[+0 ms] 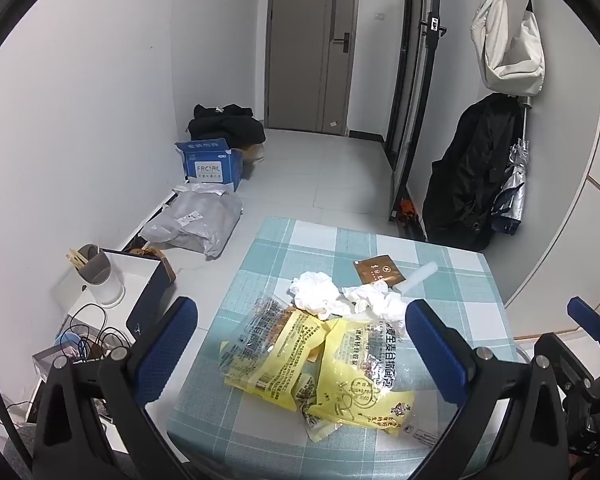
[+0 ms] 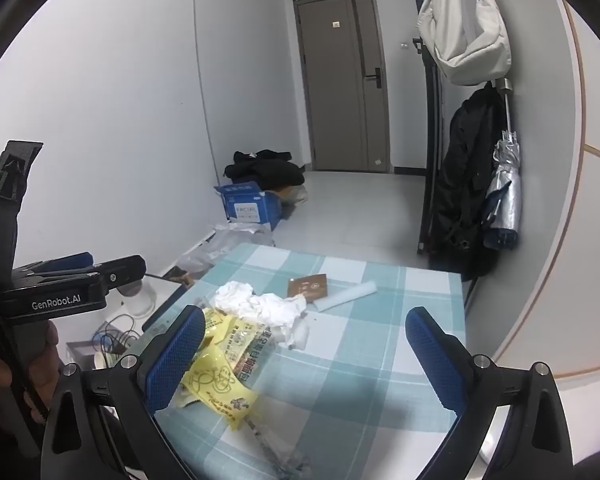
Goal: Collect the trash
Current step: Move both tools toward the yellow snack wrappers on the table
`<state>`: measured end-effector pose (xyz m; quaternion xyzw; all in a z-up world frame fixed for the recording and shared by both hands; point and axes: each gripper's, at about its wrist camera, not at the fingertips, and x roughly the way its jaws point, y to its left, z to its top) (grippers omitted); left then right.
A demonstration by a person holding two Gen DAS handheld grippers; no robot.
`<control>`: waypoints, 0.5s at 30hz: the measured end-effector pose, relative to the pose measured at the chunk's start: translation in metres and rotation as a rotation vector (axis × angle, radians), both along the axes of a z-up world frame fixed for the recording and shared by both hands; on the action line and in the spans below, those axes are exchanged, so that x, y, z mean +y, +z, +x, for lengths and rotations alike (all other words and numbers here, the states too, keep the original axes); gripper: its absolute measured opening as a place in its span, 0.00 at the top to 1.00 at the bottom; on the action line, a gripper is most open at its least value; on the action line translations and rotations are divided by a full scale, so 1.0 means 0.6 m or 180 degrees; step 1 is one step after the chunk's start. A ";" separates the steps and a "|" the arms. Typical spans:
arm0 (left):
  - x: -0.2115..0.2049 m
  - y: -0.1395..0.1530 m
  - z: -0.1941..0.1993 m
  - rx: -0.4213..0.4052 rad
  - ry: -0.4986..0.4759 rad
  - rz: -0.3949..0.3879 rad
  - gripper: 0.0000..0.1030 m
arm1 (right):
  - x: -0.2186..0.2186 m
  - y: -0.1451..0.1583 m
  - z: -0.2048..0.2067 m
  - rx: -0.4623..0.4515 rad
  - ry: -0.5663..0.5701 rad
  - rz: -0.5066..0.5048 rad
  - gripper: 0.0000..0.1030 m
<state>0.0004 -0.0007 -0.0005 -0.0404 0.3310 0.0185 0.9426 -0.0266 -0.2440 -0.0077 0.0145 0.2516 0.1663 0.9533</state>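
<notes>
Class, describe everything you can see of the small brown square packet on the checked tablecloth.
The small brown square packet looks like flat, glossy paper or foil, dark brown with a pale emblem and small print too fine to read. It lies flat, turned at an angle, on the far part of the teal-and-white checked tablecloth. A white rolled tube lies right beside it, and crumpled white tissue reaches its near edge. Neither gripper touches it.

A grey door point(image 1: 311, 46) closes the far end of the room. Against the left wall, a heap of black clothing point(image 1: 226, 121) lies behind an open blue carton point(image 1: 210, 164), with a grey mailing bag point(image 1: 194, 222) nearer. A white cup point(image 1: 100, 276) stands on a white box beside tangled cables point(image 1: 90, 334). On the right wall hang a white bag point(image 1: 510, 46), a black coat point(image 1: 470, 172) and a folded silver umbrella point(image 1: 512, 188)
</notes>
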 end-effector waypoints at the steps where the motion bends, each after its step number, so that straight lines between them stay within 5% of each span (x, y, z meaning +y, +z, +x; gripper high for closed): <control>1: 0.000 0.000 0.001 0.0001 0.0003 0.0003 0.01 | 0.001 0.000 -0.001 -0.0006 0.0000 -0.0011 0.02; 15: 0.004 -0.004 -0.006 -0.0007 -0.0007 0.0032 0.01 | 0.001 0.000 -0.002 -0.0019 0.0062 0.0045 0.02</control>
